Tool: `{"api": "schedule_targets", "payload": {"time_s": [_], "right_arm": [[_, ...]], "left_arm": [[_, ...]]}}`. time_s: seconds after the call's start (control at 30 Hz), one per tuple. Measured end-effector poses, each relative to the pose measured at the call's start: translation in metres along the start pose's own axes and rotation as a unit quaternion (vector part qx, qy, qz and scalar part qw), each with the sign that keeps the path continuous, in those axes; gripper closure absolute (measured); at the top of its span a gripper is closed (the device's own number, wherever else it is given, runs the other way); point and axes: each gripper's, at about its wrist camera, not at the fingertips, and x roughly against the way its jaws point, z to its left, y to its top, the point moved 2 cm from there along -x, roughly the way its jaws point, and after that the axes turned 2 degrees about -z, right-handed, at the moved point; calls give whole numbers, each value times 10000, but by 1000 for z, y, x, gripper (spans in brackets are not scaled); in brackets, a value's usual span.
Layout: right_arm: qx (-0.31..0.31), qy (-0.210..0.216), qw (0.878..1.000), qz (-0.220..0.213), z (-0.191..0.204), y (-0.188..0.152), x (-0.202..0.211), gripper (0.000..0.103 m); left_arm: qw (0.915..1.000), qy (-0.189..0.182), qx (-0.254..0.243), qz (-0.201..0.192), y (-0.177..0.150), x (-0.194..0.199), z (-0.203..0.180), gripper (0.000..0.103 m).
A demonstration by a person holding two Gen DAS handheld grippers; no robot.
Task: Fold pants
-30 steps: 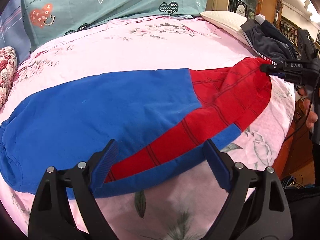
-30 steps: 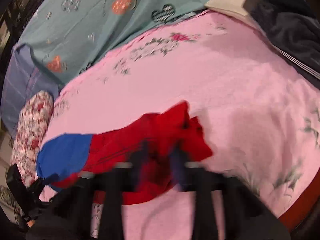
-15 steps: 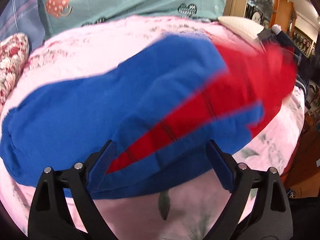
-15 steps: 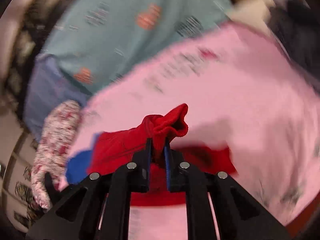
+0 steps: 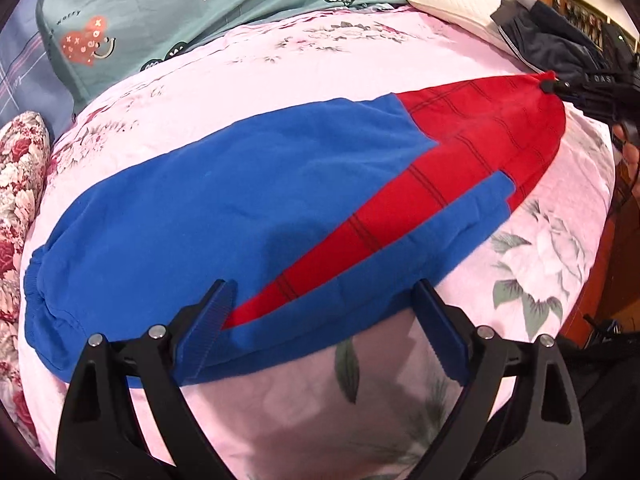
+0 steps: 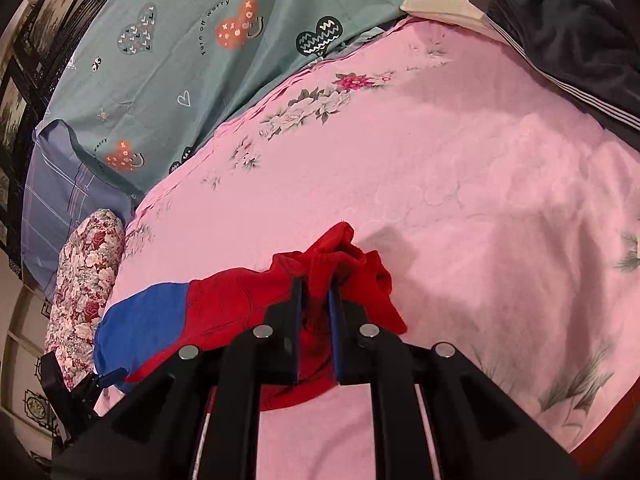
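1. I see the pants (image 5: 224, 208) laid lengthwise across the pink floral bed (image 5: 360, 64), blue at the waist end on the left of the left wrist view and red toward the leg ends at the right.
2. My left tongs (image 5: 324, 320) stand wide apart, having just opened a little further; their blue pads (image 5: 208, 316) sit over the near edge of the pants, where a red stripe runs between two blue panels. No fabric is pinched between them.
3. My right tongs (image 6: 316, 312) are clamped on the red leg end of the pants (image 6: 340, 252), with a bunch of red cloth sticking up past the fingertips.
4. In the left wrist view the right tongs (image 5: 560, 87) show at the far right, gripping the red tip, so the pants lie stretched out between my two hands.
5. A dark garment (image 6: 568, 36) with white stripes lies at the far right corner of the bed, beside a cream pillow (image 5: 452, 8).
6. A teal cover (image 6: 208, 52) printed with hearts is behind the bed, and a red floral cushion (image 6: 84, 280) sits at its left edge.
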Motion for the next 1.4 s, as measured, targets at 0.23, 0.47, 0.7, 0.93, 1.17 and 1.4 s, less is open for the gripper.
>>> {"api": "schedule_targets", "payload": {"time_s": [0.23, 0.47, 0.7, 0.93, 1.17, 1.4], "right_arm": [[-85, 44, 9999, 40, -5, -2, -2, 91], [-103, 80, 9999, 73, -6, -4, -1, 91], [-133, 129, 9998, 50, -6, -4, 1, 91], [-58, 214, 9998, -18, -1, 1, 10, 91], [-65, 140, 9998, 120, -8, -6, 0, 84], [78, -93, 9990, -435, 2, 0, 39, 76]], "left_arm": [[9987, 215, -436, -123, 6, -1, -17, 19], [9985, 69, -549, -43, 11, -1, -19, 63], [9976, -172, -669, -95, 11, 3, -30, 99], [9969, -341, -686, -185, 6, 24, -33, 100], [9974, -448, -565, -1, -5, 13, -31, 96], [9946, -656, -400, -698, 12, 52, -27, 44]]}}
